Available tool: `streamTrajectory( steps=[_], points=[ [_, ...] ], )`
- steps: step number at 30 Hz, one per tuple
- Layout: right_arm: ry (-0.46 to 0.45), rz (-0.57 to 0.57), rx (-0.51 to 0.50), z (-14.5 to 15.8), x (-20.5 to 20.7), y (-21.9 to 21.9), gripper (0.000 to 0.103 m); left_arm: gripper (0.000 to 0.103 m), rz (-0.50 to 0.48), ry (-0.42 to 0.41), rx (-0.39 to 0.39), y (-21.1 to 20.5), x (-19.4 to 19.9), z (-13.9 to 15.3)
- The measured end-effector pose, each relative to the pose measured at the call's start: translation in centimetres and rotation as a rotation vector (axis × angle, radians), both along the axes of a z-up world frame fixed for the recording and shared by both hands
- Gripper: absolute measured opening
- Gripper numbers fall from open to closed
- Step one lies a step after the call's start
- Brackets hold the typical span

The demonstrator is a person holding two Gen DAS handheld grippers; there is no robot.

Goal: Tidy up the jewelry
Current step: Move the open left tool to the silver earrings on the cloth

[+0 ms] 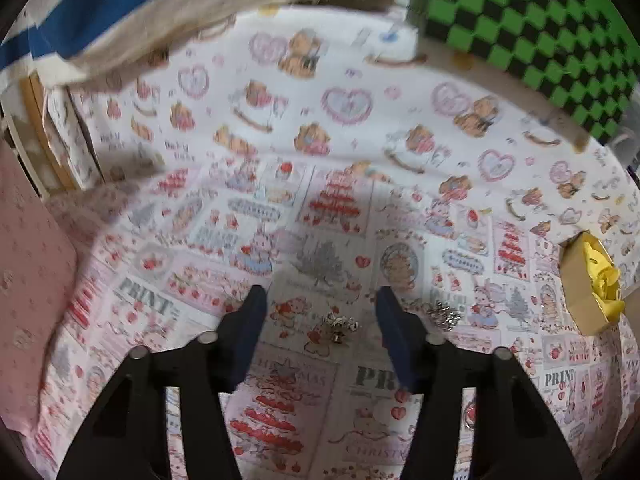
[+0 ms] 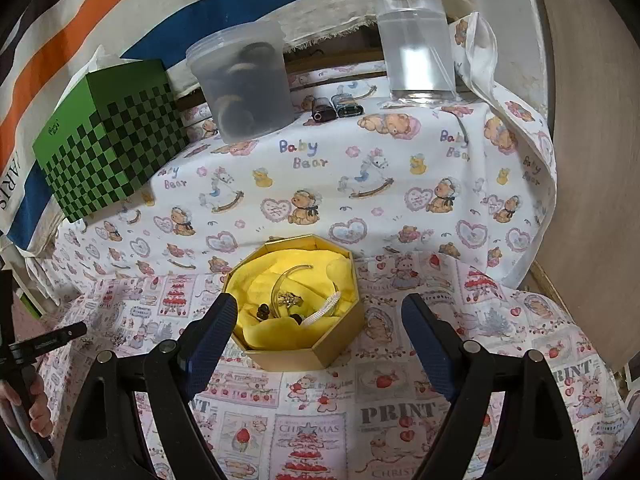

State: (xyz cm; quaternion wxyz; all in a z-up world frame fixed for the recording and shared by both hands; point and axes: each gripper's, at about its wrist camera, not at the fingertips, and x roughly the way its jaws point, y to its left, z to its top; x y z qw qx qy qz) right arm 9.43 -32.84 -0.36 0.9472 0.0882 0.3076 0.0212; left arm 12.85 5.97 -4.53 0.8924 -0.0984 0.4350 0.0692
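Jewelry box, gold octagonal card lined with yellow tissue (image 2: pixel 304 344): sits on printed cloth (image 2: pixel 360 184) just ahead of the right gripper (image 2: pixel 316 320), jaws spread and empty; holds a clear bangle (image 2: pixel 280 284) and small dark pieces. Silver trinket cluster (image 1: pixel 340 326): loose on the cloth, lying between the left gripper (image 1: pixel 322 312) fingers, untouched; left hand nearer. Second silver cluster (image 1: pixel 442 314): just right of it.

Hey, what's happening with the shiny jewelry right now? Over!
Left hand-held gripper open over small silver jewelry piece, not gripping. Right hand-held gripper open at gold octagonal box. Nothing blocking.
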Motion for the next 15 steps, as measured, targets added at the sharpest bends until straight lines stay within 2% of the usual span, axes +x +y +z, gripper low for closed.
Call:
streamTrajectory(
  steps=[5, 8, 15],
  points=[
    [0.005, -0.001, -0.002, -0.01, 0.1, 0.04, 0.086, 0.036, 0.001, 0.028, -0.041, 0.53, 0.34, -0.68],
    [0.008, -0.001, -0.005, -0.05, 0.11, 0.08, 0.086, 0.031, -0.006, 0.024, -0.04, 0.36, 0.35, -0.59],
    [0.015, -0.003, -0.009, -0.14, 0.21, 0.07, 0.086, 0.03, -0.03, 0.023, -0.029, -0.18, 0.29, -0.53]
  ],
)
